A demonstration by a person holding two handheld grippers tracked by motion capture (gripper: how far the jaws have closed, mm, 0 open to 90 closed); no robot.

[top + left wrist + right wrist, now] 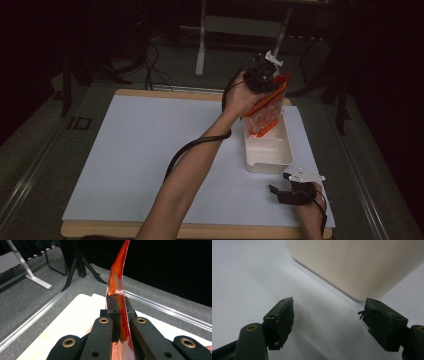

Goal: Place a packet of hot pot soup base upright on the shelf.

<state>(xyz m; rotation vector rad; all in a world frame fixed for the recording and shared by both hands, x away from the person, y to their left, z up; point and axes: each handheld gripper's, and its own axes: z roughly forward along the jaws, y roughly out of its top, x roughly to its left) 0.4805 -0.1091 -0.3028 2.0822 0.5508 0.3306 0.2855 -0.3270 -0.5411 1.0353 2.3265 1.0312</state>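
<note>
The left gripper (pixel 262 75) is pinching an orange-trimmed clear pouch (pixel 265 112) by its top, dangling it over the white bin (pixel 268 150) at two o'clock on the tabletop (pixel 150 150), likely for lowering in. The right gripper (pixel 328 317) is resting near the bin's six o'clock end, jaws wide and empty, seemingly waiting.

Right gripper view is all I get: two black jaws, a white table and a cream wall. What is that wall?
Observer: The end of a white tray, seen from above.
Operator: Is anything in it?
Observer: An orange and clear bag hangs over its far end.
Operator: What holds the bag up?
Observer: The left gripper, its jaws shut on the bag's top edge.
Operator: And my gripper?
Observer: The right gripper sits open, near the tray's near end, holding nothing.
</note>
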